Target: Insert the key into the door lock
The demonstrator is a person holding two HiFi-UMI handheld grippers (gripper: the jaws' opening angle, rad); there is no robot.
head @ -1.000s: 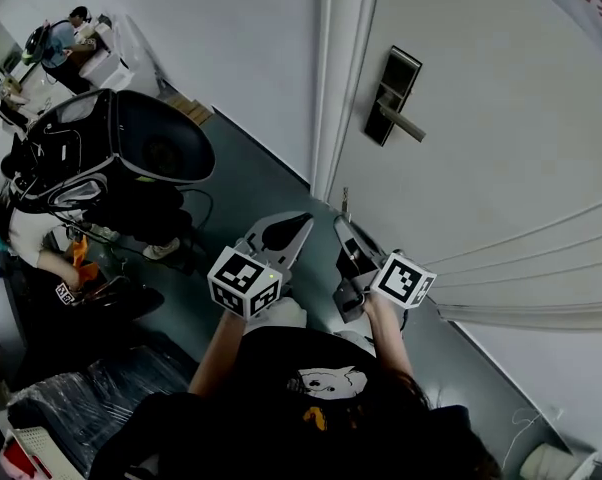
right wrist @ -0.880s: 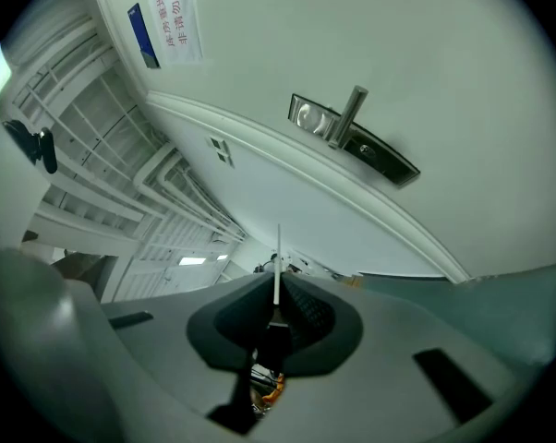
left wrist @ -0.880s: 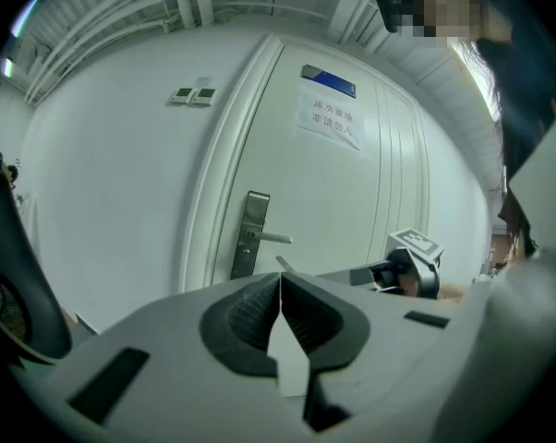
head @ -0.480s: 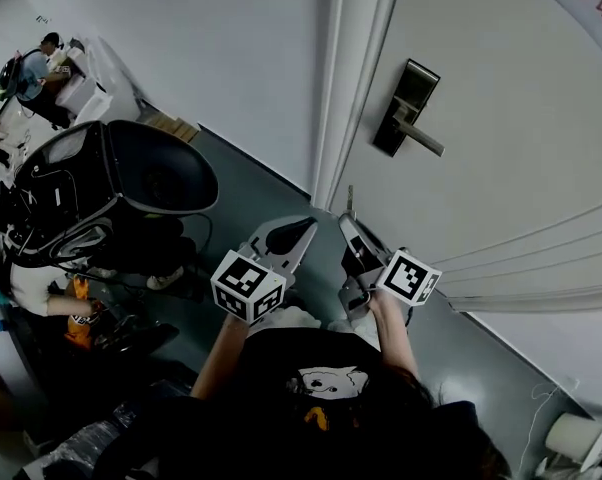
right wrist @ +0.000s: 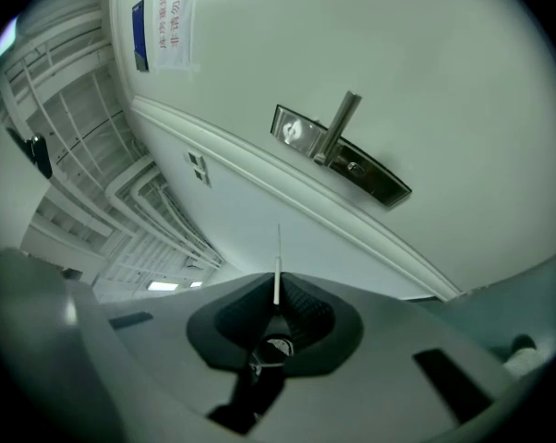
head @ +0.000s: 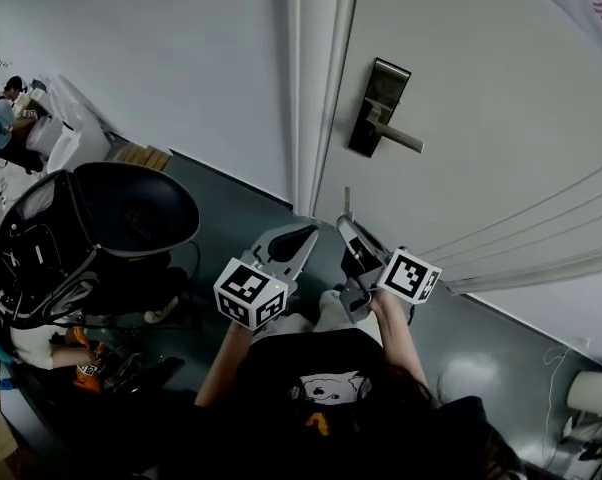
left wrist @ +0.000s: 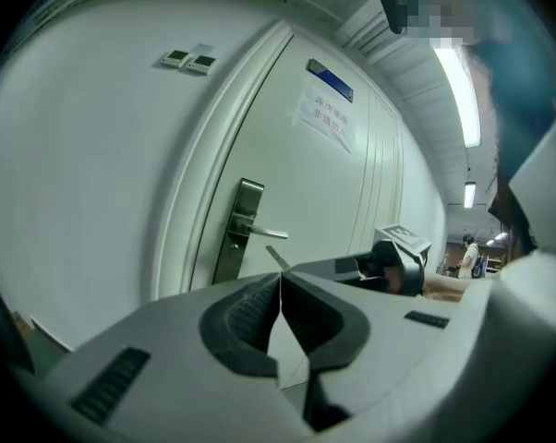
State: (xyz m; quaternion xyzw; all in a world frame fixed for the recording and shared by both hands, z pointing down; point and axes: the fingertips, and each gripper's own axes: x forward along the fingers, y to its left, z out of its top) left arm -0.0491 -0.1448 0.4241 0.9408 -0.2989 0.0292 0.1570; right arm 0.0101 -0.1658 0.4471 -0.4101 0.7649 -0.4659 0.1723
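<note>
A dark metal lock plate (head: 376,106) with a lever handle (head: 399,140) sits on the white door (head: 501,138). My right gripper (head: 345,225) is shut on a thin key (head: 346,203) whose blade points up at the door, well below and short of the lock. In the right gripper view the key blade (right wrist: 278,258) sticks out of the shut jaws, with the lock plate (right wrist: 341,155) above and to the right. My left gripper (head: 307,231) is shut with nothing in it, just left of the right one. The left gripper view shows the lock plate (left wrist: 235,233) and the right gripper (left wrist: 389,261).
The white door frame (head: 311,88) runs up left of the lock. A large black shell chair (head: 111,218) stands on the floor at left. A person (head: 6,118) sits at a desk far left. Cardboard boxes (head: 133,155) lie by the wall. A paper notice (left wrist: 324,118) hangs on the door.
The head view has swung, so the lock sits further left in it. Both grippers keep their pose side by side, and the key stays in the right one.
</note>
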